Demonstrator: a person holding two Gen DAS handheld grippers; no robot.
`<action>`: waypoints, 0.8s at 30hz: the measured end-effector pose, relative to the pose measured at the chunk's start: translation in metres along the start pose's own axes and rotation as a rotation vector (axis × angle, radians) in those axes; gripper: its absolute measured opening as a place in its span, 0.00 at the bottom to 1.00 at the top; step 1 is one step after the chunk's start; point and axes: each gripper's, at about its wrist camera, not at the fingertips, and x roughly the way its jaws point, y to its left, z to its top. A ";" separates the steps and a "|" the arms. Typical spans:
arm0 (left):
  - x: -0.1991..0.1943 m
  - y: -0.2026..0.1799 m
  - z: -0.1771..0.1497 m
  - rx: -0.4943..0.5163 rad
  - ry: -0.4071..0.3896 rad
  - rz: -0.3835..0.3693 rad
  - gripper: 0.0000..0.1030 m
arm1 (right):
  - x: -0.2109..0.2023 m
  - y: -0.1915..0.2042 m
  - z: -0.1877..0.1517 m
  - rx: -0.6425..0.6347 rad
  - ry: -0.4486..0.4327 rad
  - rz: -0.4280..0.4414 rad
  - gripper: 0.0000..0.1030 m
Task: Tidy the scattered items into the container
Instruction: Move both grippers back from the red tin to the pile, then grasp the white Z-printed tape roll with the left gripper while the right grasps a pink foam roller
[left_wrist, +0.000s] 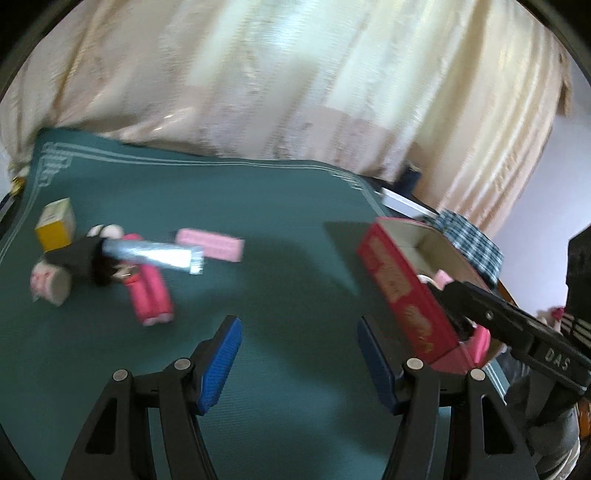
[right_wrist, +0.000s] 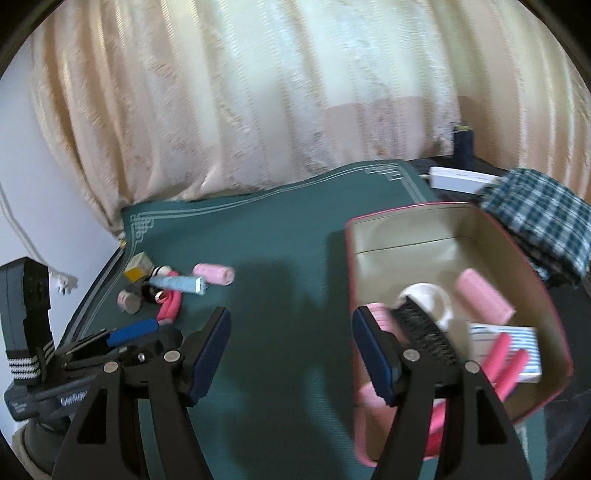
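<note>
Evidently both the left gripper (left_wrist: 297, 363) and right gripper (right_wrist: 291, 356) gaped empty; the scattered pile's silver foil tube (left_wrist: 153, 254) lay mid-left, the red rectangular cardboard box (right_wrist: 524, 258) right; best approach low, straddling the tube squarely.

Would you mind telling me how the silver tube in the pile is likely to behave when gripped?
The silver tube looks soft-walled, so it may dent. Its foil-like sheen suggests a slippery surface. It lies across other items, so lifting it may shift them.

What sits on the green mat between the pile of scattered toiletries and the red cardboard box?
Nothing: in both wrist views the green mat is bare, only shadowed, between the pile and the red cardboard box.
</note>
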 end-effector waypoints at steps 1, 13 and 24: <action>-0.002 0.007 0.000 -0.011 -0.004 0.008 0.65 | 0.003 0.006 -0.001 -0.009 0.006 0.005 0.70; -0.019 0.088 -0.006 -0.094 -0.038 0.121 0.65 | 0.042 0.066 -0.010 -0.110 0.097 0.059 0.72; -0.013 0.174 0.003 -0.166 -0.042 0.307 0.65 | 0.072 0.082 -0.015 -0.126 0.165 0.090 0.73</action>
